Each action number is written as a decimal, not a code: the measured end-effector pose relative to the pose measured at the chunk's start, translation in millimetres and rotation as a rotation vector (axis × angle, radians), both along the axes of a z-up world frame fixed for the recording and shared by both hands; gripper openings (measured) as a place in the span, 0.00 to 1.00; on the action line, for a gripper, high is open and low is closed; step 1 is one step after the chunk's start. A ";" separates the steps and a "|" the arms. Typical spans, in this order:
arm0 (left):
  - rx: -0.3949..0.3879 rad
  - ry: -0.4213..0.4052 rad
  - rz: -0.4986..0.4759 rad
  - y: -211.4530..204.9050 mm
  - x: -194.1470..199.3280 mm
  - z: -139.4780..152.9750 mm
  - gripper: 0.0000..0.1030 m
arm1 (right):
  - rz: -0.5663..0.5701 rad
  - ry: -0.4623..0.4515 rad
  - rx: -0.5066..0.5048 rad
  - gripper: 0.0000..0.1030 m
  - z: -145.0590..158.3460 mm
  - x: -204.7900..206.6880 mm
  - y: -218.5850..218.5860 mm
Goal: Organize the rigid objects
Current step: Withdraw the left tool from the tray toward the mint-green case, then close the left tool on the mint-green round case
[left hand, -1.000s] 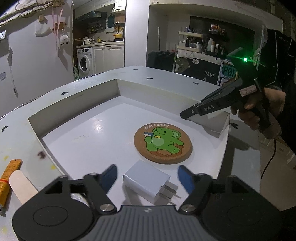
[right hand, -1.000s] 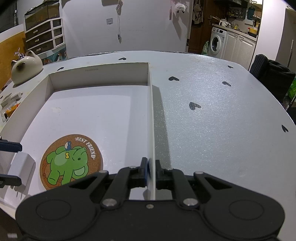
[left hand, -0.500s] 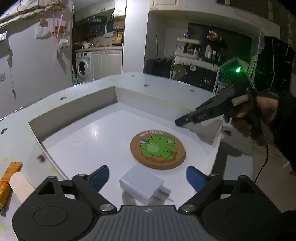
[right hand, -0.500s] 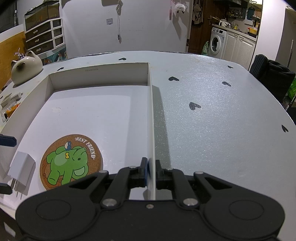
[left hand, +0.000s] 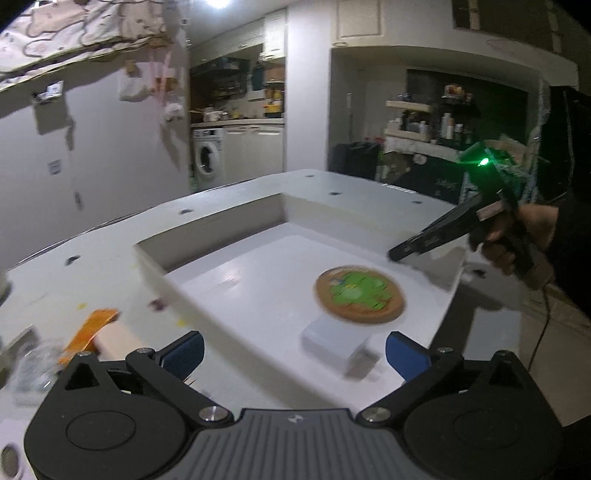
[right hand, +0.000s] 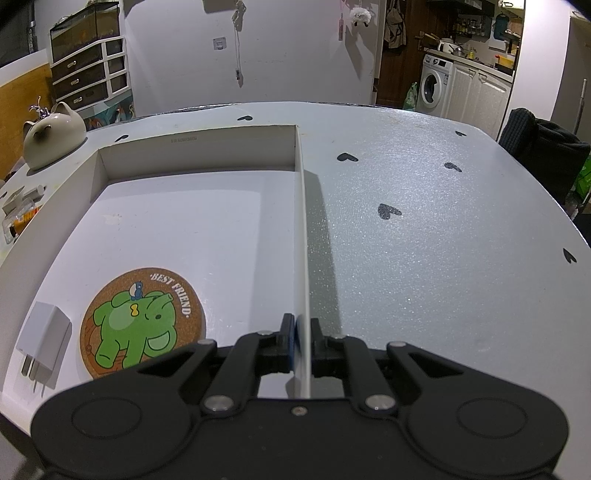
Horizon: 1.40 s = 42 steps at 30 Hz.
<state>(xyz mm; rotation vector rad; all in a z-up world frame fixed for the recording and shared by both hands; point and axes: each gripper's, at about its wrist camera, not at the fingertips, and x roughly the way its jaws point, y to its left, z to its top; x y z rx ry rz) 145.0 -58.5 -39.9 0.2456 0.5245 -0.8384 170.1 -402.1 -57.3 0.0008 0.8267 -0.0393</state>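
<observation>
white walls; washer [right hand: 433,85] under kitchen counter by doorway; drawer unit [right hand: 90,75] at left wall; ceiling light [left hand: 218,3] on; cluttered shelves [left hand: 424,123].

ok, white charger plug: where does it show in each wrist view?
Left wrist: charger plug low and right of centre, blurred, just in front of the open left claw, inside the white box.
Right wrist: charger plug at the lower left edge, prongs toward the camera.
Shared landmark: the round elephant coaster lies right beside it.
</observation>
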 end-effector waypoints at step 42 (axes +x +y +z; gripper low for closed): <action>0.023 0.110 0.136 41.8 9.5 -35.9 0.51 | 0.001 -0.005 0.001 0.09 -0.2 -1.7 0.2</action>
